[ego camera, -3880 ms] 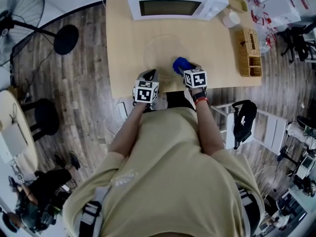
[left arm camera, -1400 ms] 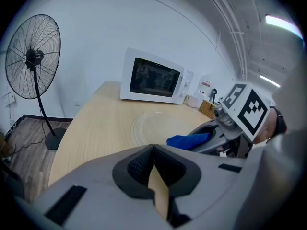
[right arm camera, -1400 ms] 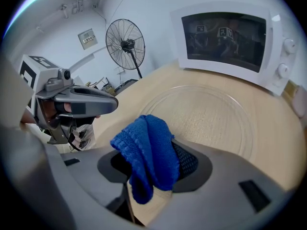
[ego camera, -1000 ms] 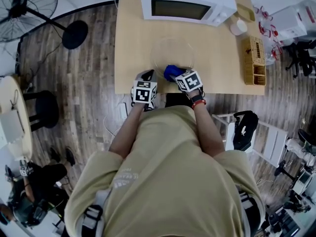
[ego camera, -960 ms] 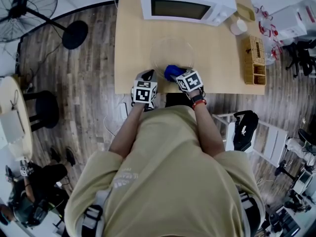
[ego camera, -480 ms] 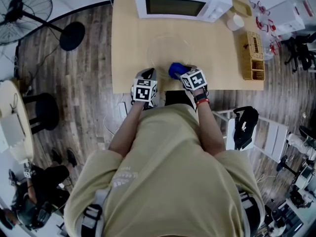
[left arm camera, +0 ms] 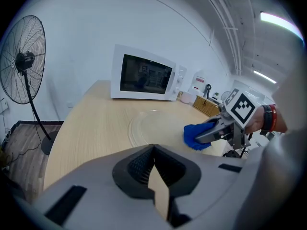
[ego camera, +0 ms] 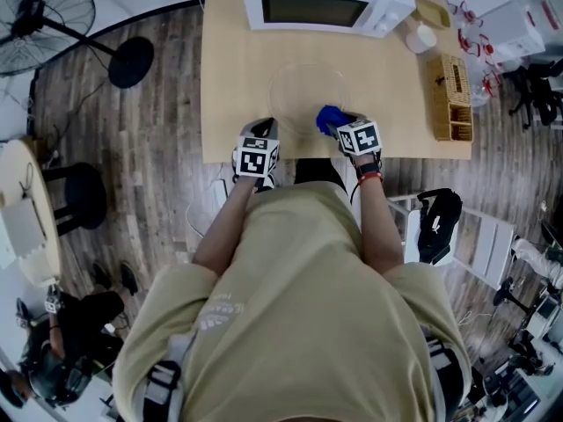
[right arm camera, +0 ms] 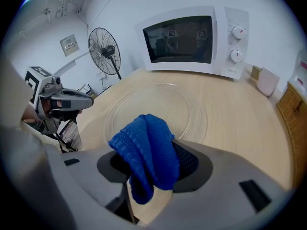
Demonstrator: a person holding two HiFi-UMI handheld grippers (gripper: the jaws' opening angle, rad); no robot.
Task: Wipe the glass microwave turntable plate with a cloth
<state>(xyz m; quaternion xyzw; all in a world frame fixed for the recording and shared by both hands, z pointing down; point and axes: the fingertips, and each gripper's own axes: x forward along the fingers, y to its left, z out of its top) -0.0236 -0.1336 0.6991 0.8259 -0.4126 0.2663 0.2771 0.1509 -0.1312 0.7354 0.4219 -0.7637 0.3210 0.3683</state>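
Note:
The clear glass turntable plate [ego camera: 306, 93] lies flat on the wooden table [ego camera: 230, 86], in front of the microwave. My right gripper [ego camera: 345, 128] is shut on a bunched blue cloth [ego camera: 329, 120], which rests at the plate's near right rim. In the right gripper view the cloth [right arm camera: 146, 152] hangs over the jaws and hides their tips, with the plate [right arm camera: 153, 110] just beyond. My left gripper [ego camera: 259, 146] hovers at the table's near edge, left of the plate, shut and empty. The left gripper view shows the plate [left arm camera: 156, 127], the cloth [left arm camera: 195, 136] and the right gripper [left arm camera: 213, 132].
A white microwave [ego camera: 325, 0] with its door closed stands at the table's far side. A wicker basket [ego camera: 451, 97] and a white cup [ego camera: 421, 36] sit at the right. A standing fan [ego camera: 53, 11] and a stool [ego camera: 79, 207] are on the floor at left.
My right gripper has carried the blue cloth rightward along the plate's near rim. The left gripper has stayed at the table's near edge.

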